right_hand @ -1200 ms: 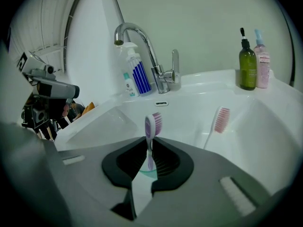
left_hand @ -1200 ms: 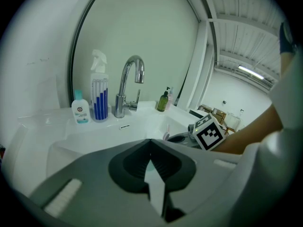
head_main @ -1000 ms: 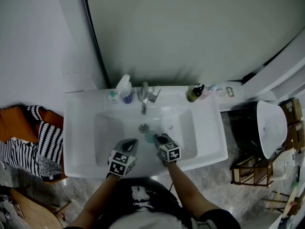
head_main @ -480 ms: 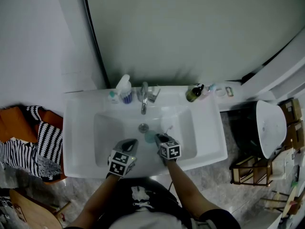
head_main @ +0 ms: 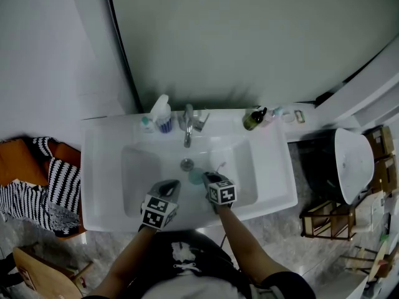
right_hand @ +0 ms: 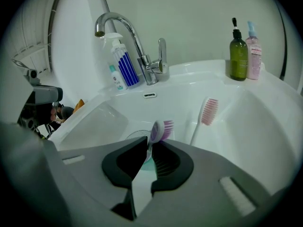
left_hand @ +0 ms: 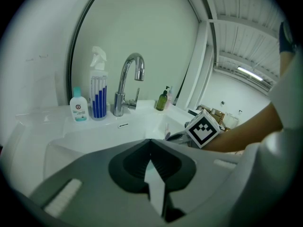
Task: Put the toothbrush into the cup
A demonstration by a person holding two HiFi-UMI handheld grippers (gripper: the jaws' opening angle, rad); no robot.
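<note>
The right gripper is clamping the purple toothbrush head-up, apparently aiming its handle into the teal cup below. The left gripper is waiting alongside, jaws together and empty.

Spray bottle just beside the faucet — green bottle apart.

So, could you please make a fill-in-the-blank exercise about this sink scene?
1. The right tongs grip a toothbrush with ___ bristles.
2. The left tongs are ___ and hold nothing.
3. A second toothbrush in the sink has ___ bristles.
4. The spray bottle stands ___ of the faucet.
Missing words: purple; shut; pink; left.
</note>
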